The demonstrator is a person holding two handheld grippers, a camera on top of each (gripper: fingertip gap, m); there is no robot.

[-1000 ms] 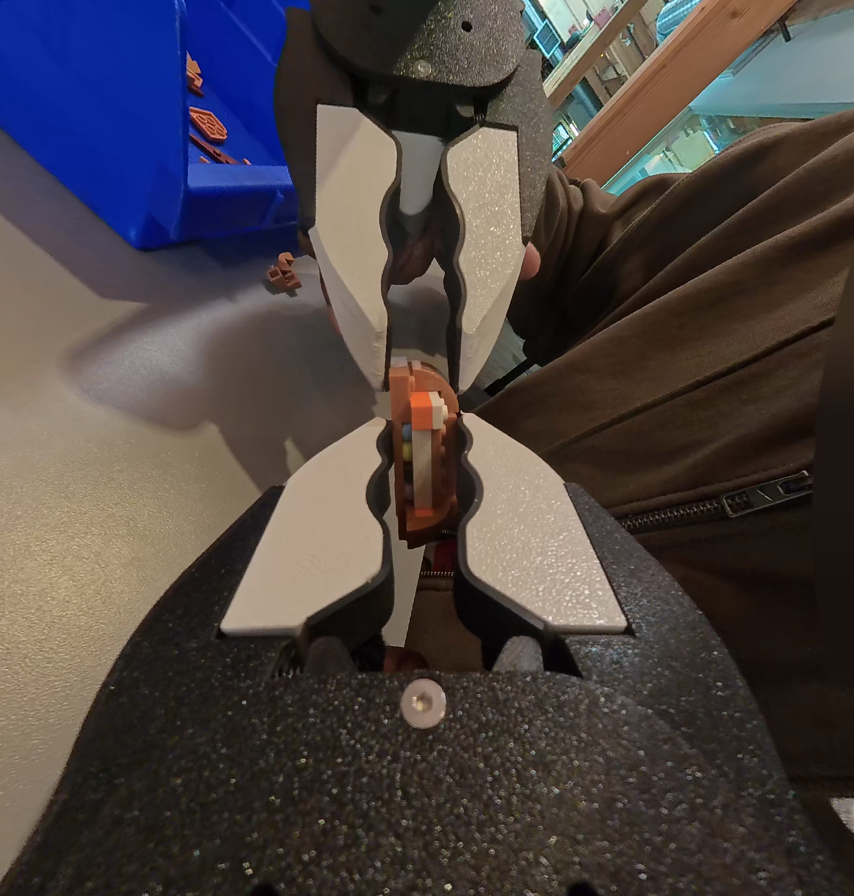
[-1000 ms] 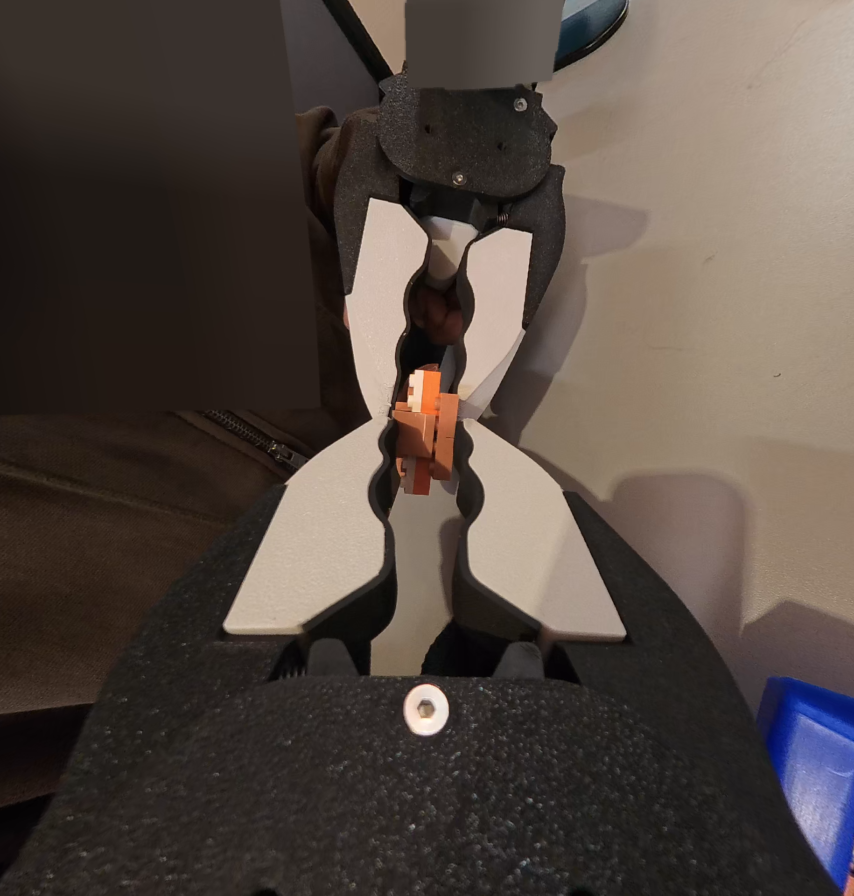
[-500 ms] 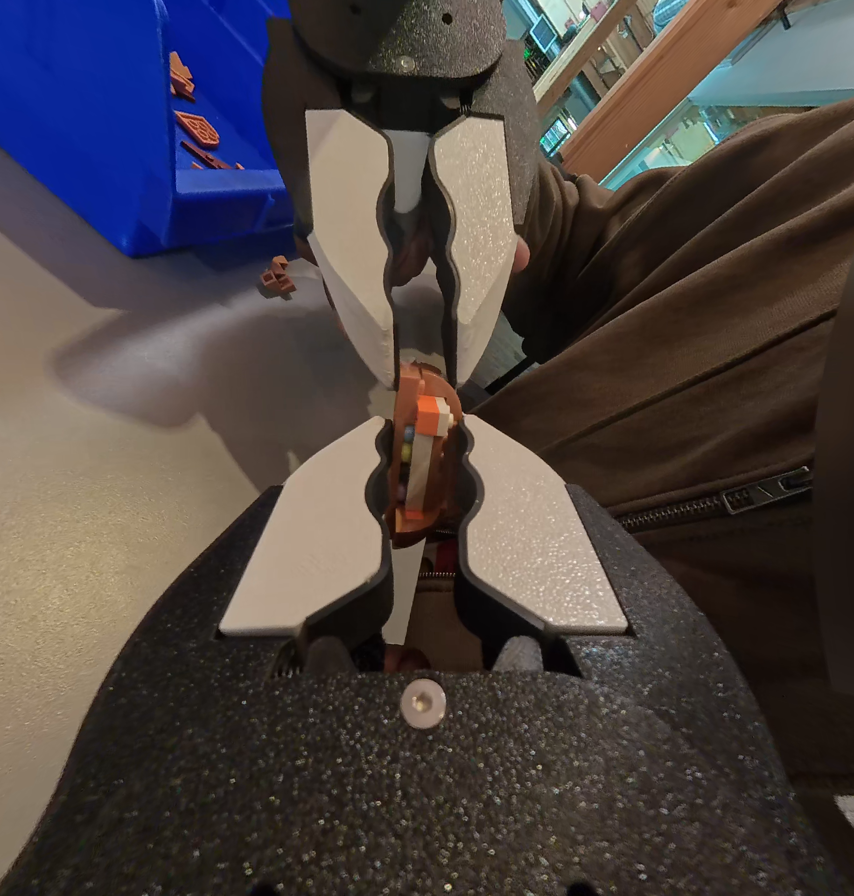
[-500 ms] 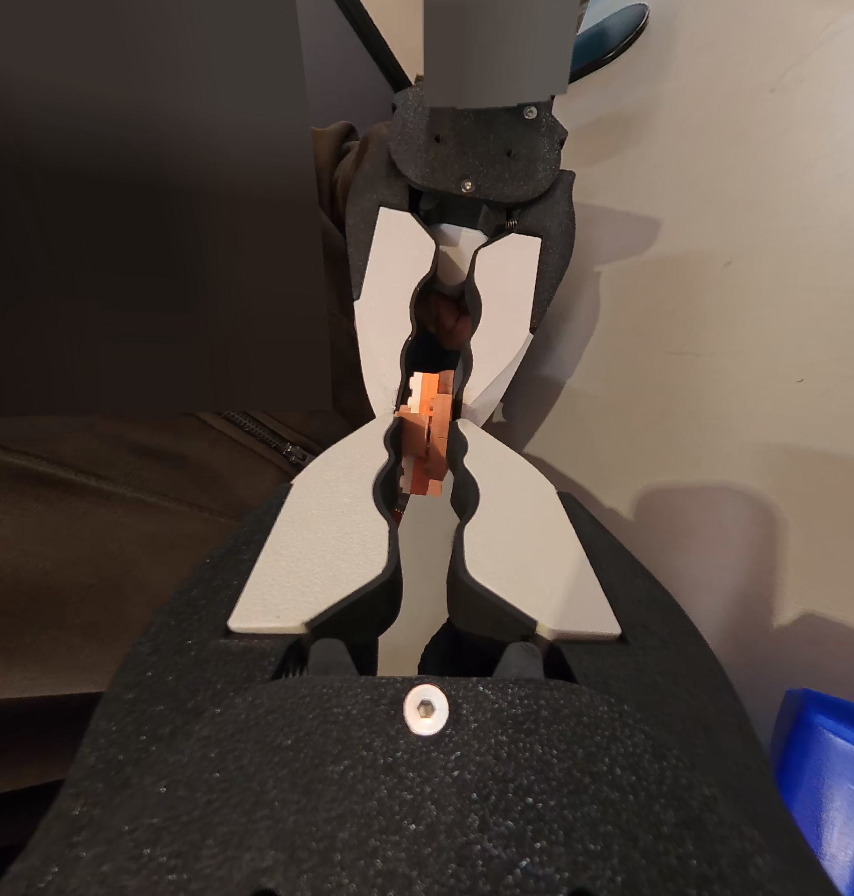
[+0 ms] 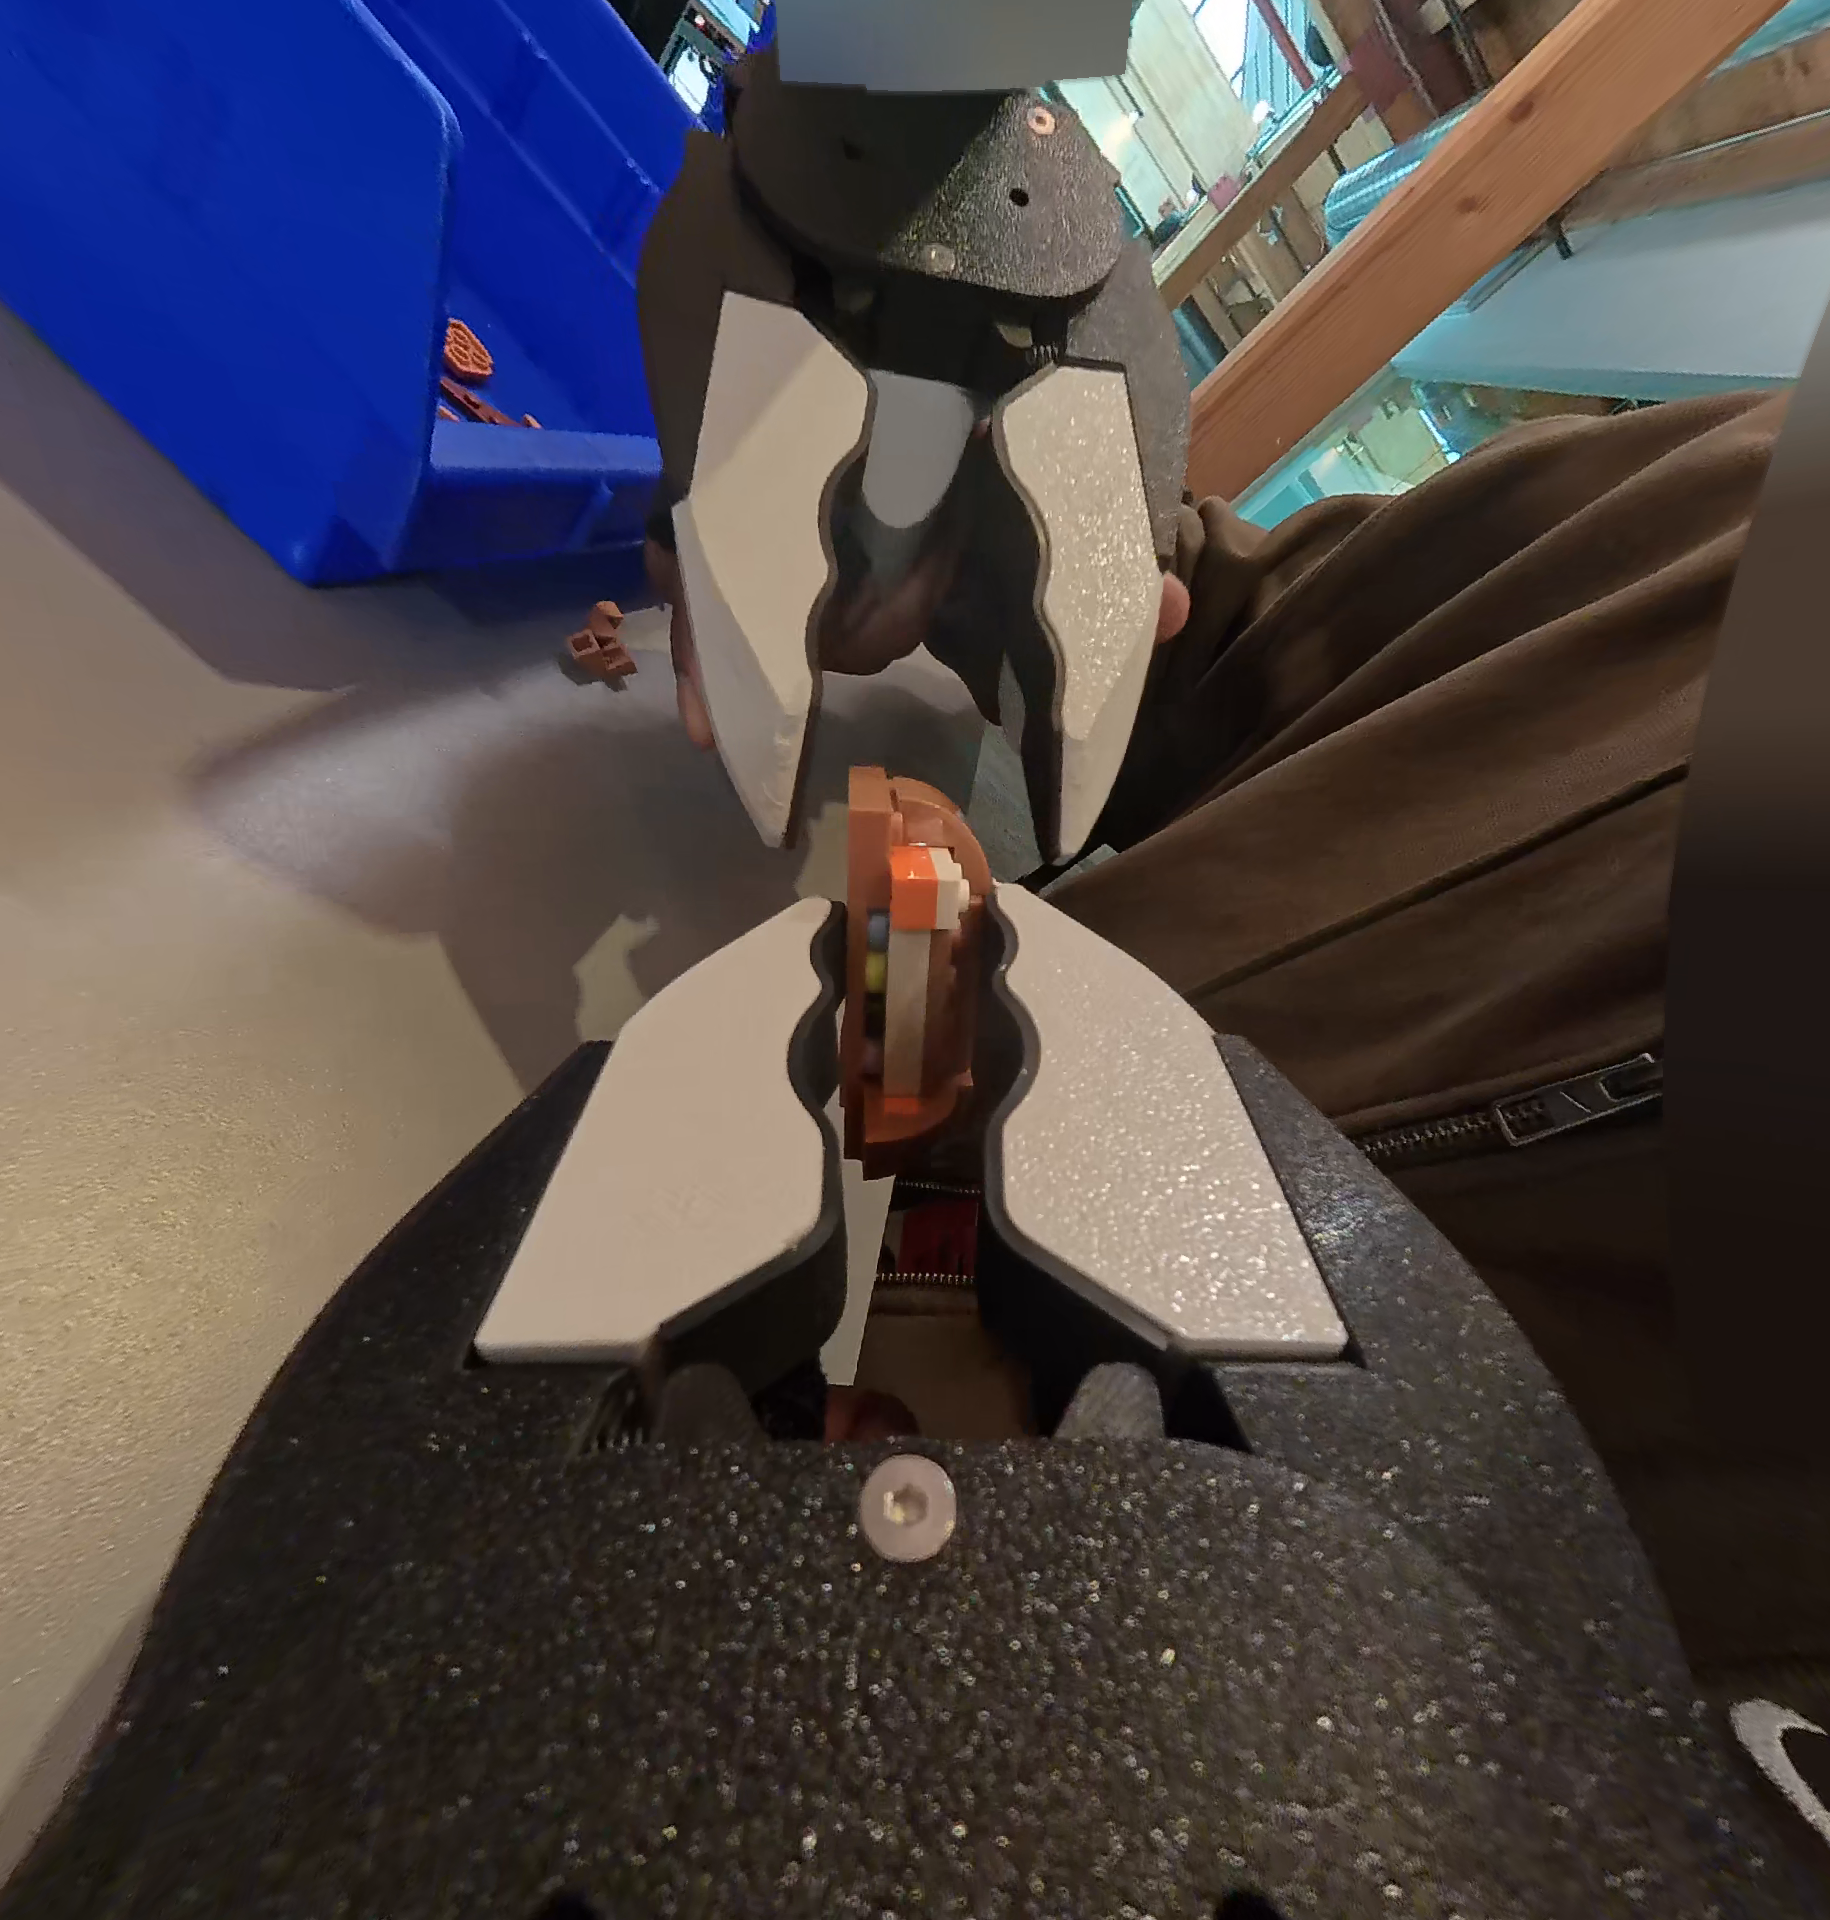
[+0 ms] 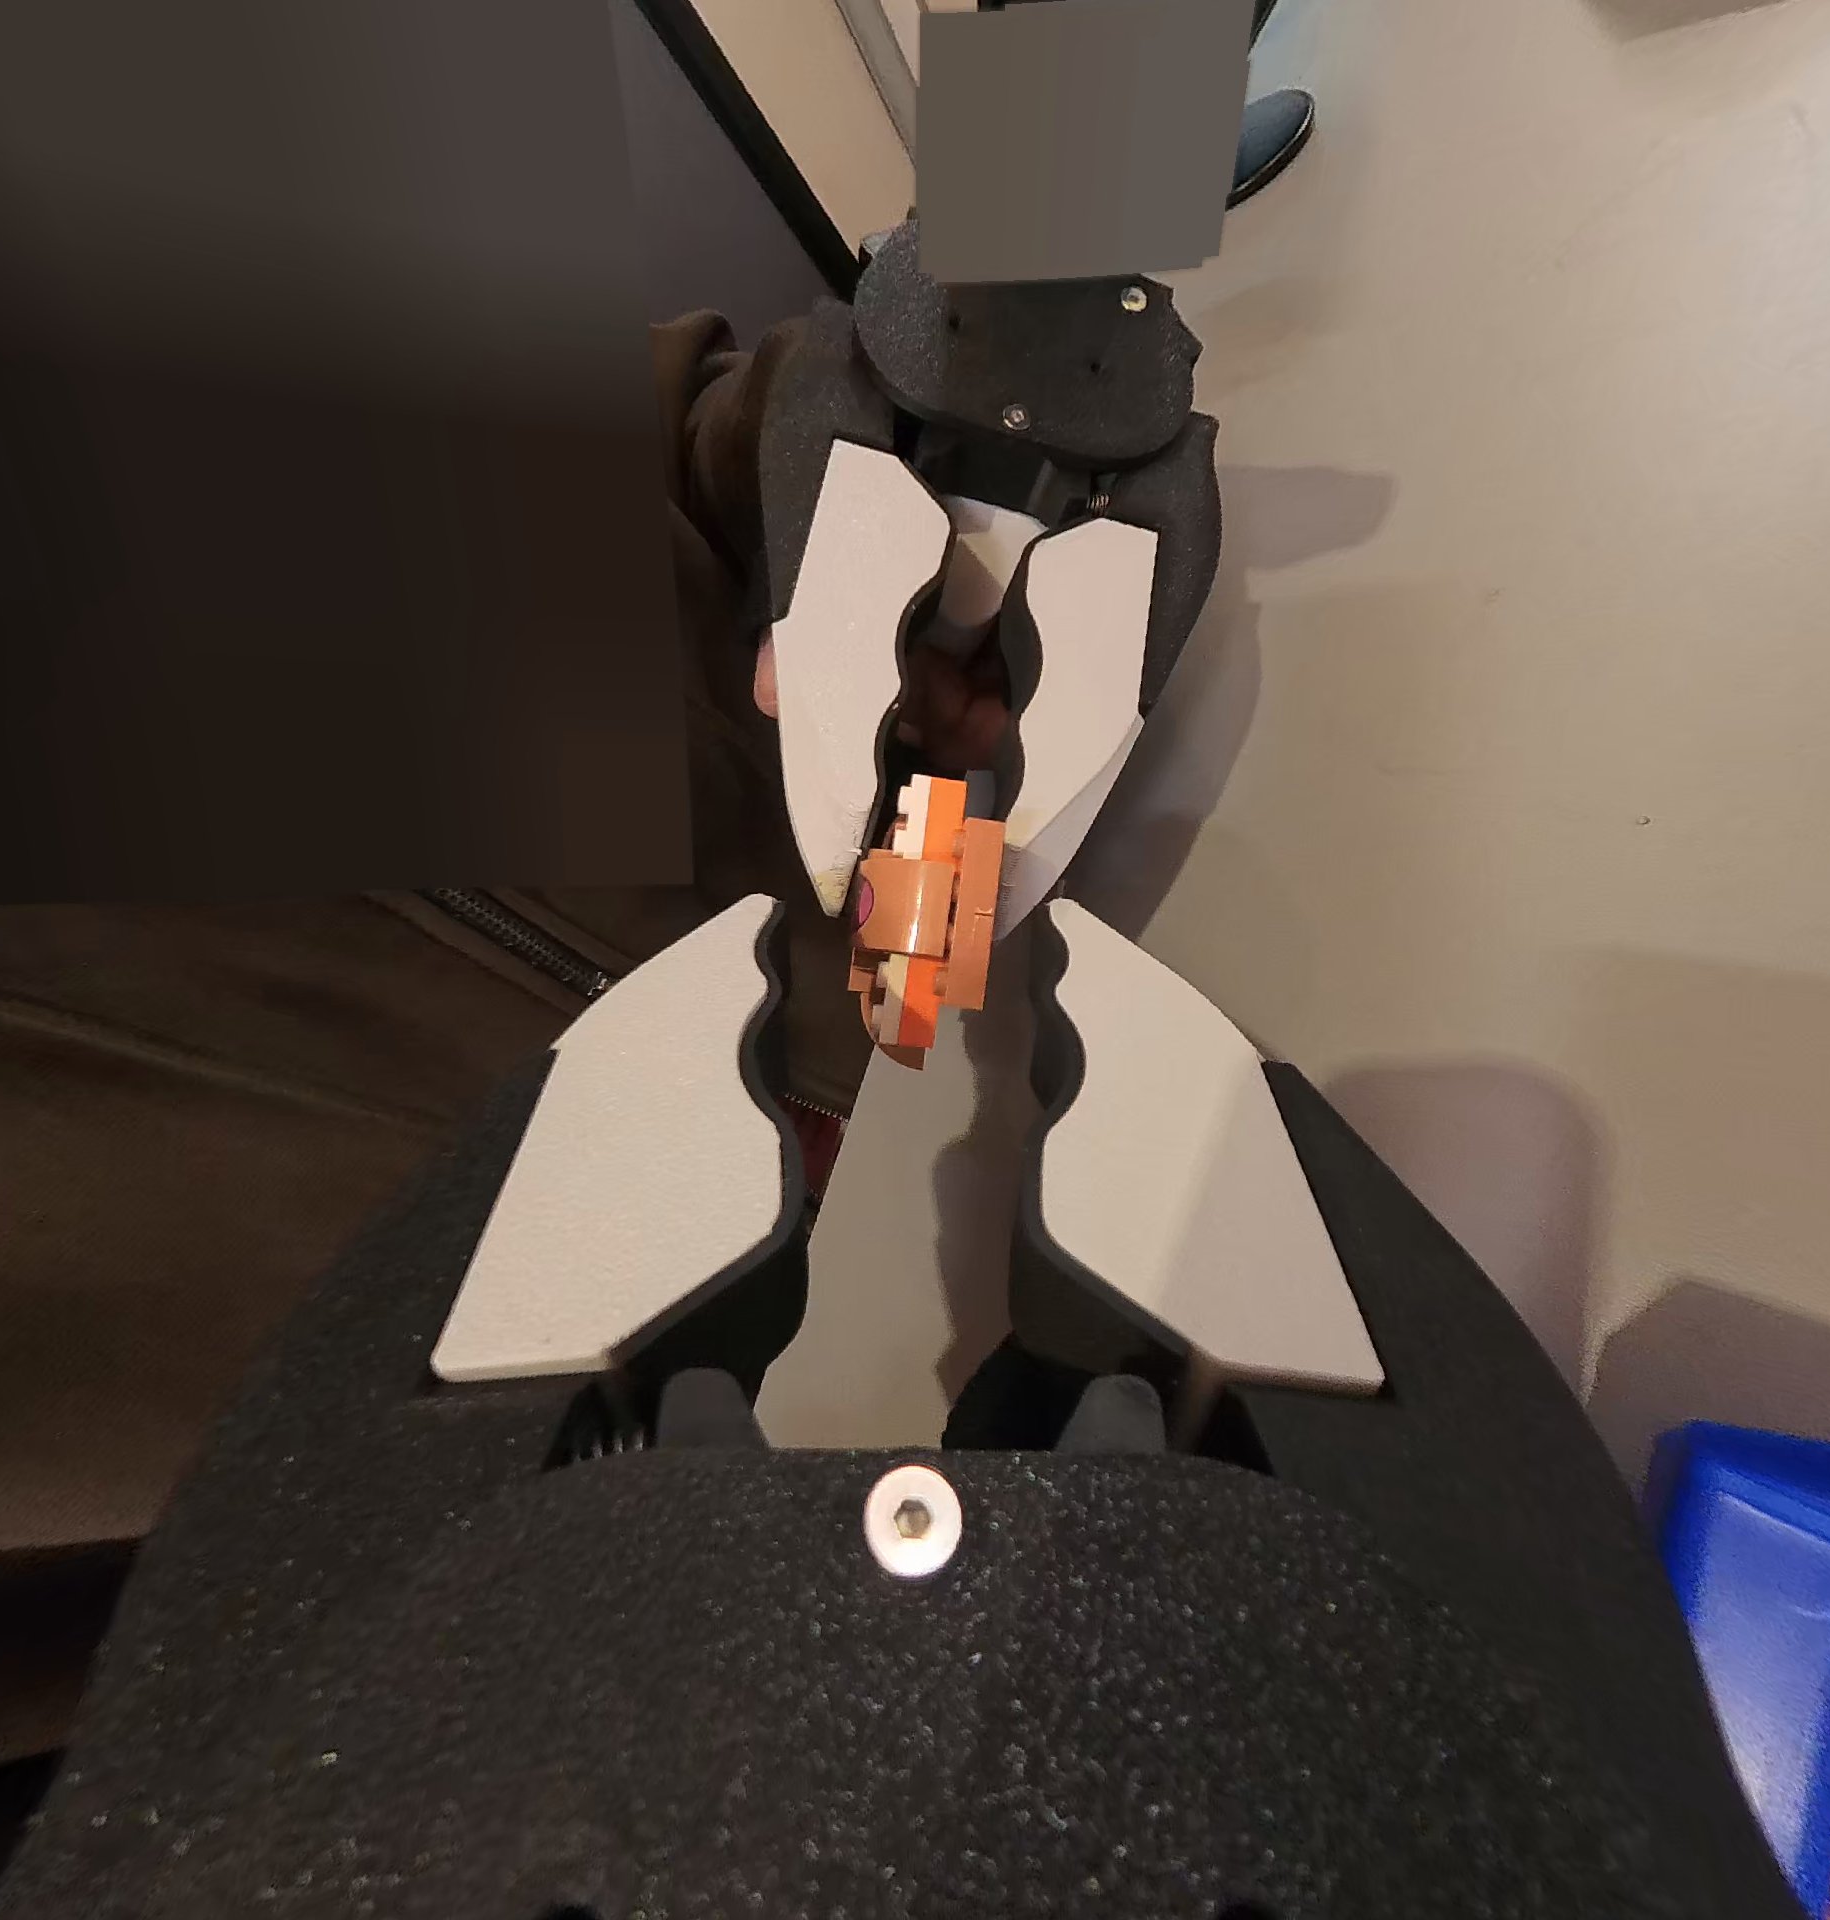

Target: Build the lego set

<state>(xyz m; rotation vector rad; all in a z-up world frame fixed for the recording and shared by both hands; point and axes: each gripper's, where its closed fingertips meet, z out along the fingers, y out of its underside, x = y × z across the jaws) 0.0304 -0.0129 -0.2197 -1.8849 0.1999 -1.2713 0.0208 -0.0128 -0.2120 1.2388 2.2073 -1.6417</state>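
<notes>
A small brown, orange and white lego assembly [image 5: 921, 997] is clamped between the fingers of my left gripper [image 5: 911, 904], which is shut on it and holds it above the table. My right gripper [image 5: 916, 836] faces it from the far side, open, with its fingertips just beyond the assembly's top end and not touching it. In the right wrist view my right gripper [image 6: 911, 904] is wide open. There the assembly [image 6: 916, 925] sticks out from the shut left gripper [image 6: 932, 883] into the gap between my right fingers.
Blue bins [image 5: 215, 260] stand at the back left on the grey table [image 5: 163, 1039], one with brown pieces [image 5: 469, 353] inside. Loose brown bricks [image 5: 599, 655] lie before them. A person's brown jacket [image 5: 1410, 779] fills the right. Another blue bin [image 6: 1763, 1610] sits lower right. Left and right tips are no more than a few centimetres apart.
My right gripper has opened, let go of the lego assembly and drawn back slightly. My left gripper still holds the assembly.
</notes>
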